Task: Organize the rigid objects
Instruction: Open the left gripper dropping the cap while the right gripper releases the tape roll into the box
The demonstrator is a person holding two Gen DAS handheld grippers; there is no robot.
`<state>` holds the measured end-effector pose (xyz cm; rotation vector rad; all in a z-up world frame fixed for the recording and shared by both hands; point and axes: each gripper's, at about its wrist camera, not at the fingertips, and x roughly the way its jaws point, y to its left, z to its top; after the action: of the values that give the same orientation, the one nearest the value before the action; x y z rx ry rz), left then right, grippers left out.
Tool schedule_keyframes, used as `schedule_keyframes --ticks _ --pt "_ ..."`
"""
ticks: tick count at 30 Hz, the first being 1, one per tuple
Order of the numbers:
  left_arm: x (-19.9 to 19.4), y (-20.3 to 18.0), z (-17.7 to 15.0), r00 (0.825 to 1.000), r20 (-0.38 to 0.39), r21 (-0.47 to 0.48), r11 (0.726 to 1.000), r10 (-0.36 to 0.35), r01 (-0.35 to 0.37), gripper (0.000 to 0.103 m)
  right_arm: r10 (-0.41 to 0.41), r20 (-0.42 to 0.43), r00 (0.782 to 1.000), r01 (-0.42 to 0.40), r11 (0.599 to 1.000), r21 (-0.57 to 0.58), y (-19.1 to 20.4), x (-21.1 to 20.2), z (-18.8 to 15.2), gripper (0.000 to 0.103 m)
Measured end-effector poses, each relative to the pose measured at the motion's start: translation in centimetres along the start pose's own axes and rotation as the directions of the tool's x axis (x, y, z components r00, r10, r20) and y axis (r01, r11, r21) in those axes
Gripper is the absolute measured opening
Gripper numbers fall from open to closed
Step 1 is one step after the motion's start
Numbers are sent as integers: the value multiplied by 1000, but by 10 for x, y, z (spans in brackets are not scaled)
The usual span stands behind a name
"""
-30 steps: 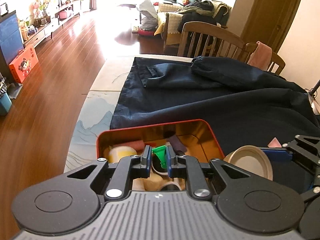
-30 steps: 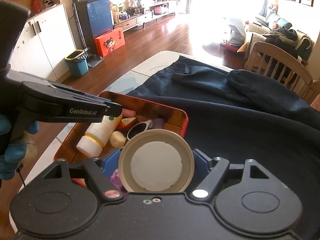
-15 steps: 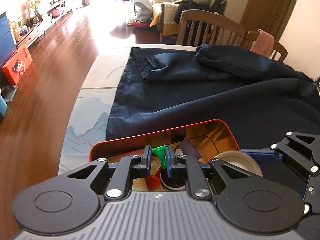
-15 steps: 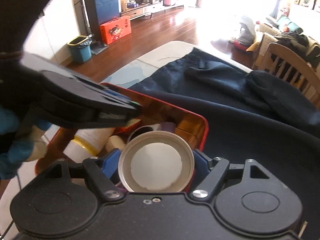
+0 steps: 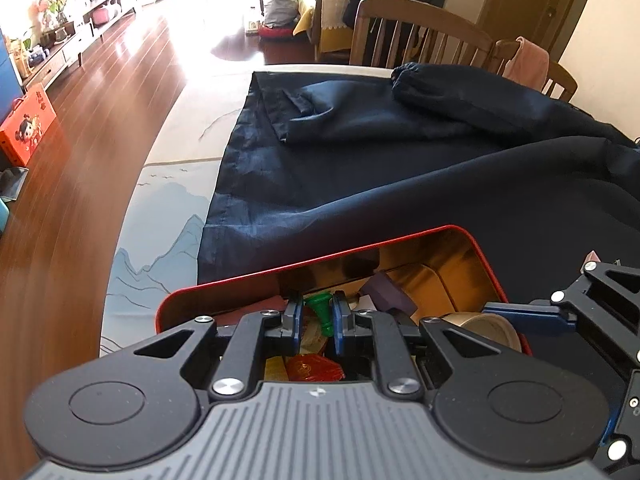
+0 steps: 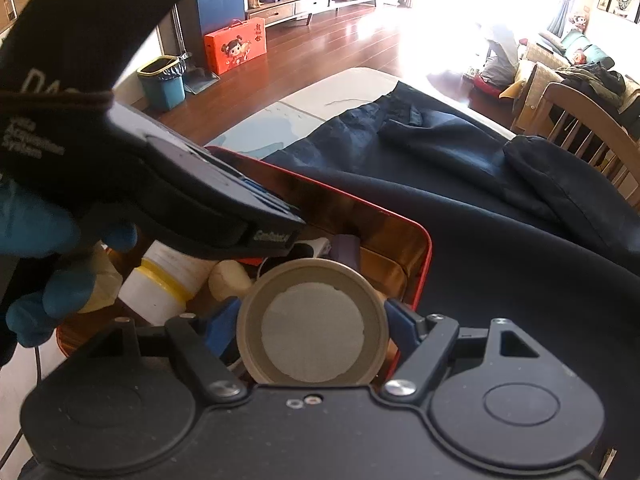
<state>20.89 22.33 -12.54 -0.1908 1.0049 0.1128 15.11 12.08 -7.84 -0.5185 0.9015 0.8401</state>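
From your left wrist camera, your left gripper (image 5: pixel 316 316) has its blue fingers (image 5: pixel 293 317) closed on a small green plastic piece (image 5: pixel 320 312), its long axis running roughly along the fingers with the flared end pointing away from the camera. It hangs over the red metal tin with the gold interior (image 5: pixel 486 268), where a purple block (image 5: pixel 386 292) and a red packet (image 5: pixel 314 368) lie; the gripper body cuts off the rest of the contents. At right, your right gripper (image 5: pixel 532 314) holds a round beige lid (image 5: pixel 490 328) over the tin's near corner. A dark navy cloth (image 5: pixel 360 176) covers most of the table (image 5: pixel 168 208), with wooden chairs (image 5: pixel 420 28) behind.

From your right wrist camera, your right gripper (image 6: pixel 314 320) stands wide, its fingers (image 6: pixel 400 320) pressed on opposite edges of the round beige lid (image 6: pixel 314 320), whose flat face is turned toward the camera, tilted nearly upright. The left gripper (image 6: pixel 224 208), held in a blue-gloved hand (image 6: pixel 56 248), crosses in front and hides much of the tin (image 6: pixel 424 272). A white bottle with a yellow band (image 6: pixel 164 280) lies on its side beneath it; a cream rounded object (image 6: pixel 228 278) beside the bottle is hard to identify.
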Motion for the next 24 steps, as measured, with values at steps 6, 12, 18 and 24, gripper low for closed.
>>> schedule_keyframes --ticks 6,12,18,24 --pt "7 5 0 1000 -21 -40 999 2 -3 15 1 -4 1000 -1 1000 -1 0 -1 0 77" --pt "9 8 -1 1000 -21 -56 998 7 -8 15 -5 17 1000 5 1000 2 0 -9 -1 79" --pt "3 10 -4 1000 -16 -69 998 8 -9 15 -8 44 999 7 1000 23 -2 -22 -4 82" --pt "-10 9 -8 1000 -3 -75 997 1 -1 15 11 72 997 -14 999 49 -7 -38 -9 83"
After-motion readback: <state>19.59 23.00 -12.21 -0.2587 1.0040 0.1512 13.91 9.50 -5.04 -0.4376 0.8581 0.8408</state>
